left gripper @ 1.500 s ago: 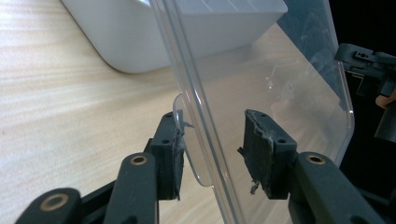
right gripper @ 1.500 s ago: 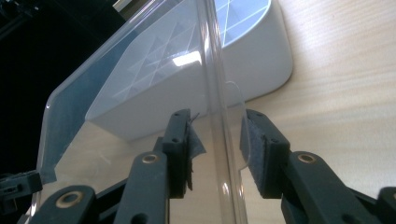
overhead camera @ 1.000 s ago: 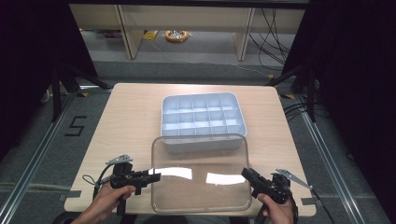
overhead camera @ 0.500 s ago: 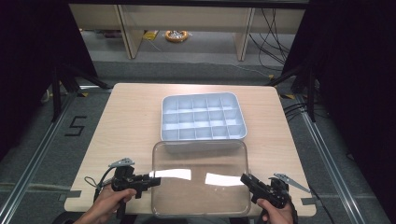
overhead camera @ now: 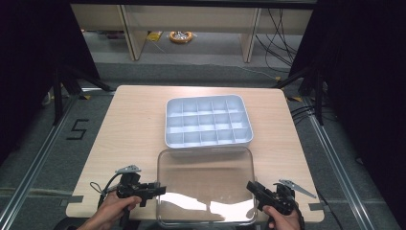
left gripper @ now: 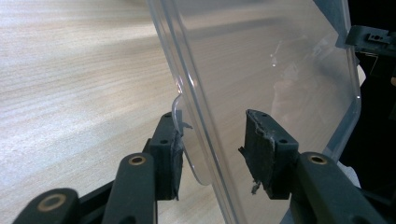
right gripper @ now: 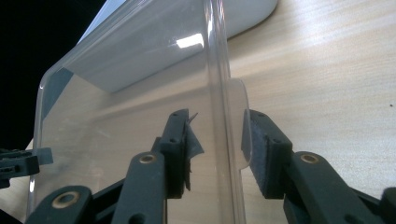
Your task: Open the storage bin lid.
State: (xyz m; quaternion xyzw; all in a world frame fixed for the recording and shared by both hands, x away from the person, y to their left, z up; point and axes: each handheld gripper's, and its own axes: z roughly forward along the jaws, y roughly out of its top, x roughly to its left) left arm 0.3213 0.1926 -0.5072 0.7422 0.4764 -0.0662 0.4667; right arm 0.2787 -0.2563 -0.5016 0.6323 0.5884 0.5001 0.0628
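Clear lid (overhead camera: 206,187) is off the compartment tray (overhead camera: 208,97) and sits flat at your edge of the table (overhead camera: 129,134). Its far edge is just at the tray's near wall and its near edge is about at the table's front edge. The tray is open, and its cells look empty from the high view. Your left gripper (overhead camera: 160,190) is on the lid's left rim and your right gripper (overhead camera: 250,186) on its right rim. In the left gripper view the jaws (left gripper: 212,149) straddle the rim with one pad (left gripper: 176,158) against the small tab (left gripper: 180,109), so I read them as clamped on the lid. In the right gripper view the jaws (right gripper: 215,144) also straddle the rim. There, though, a gap shows between the inner pad (right gripper: 187,140) and the lid wall, so that side looks slack rather than pinching. Judgement: taking the lid off and setting it down look as good as done. What's left is to let go fully on both sides and pull your hands clear. Watch the overhang at the front edge, since a drag on release could tip the lid off.
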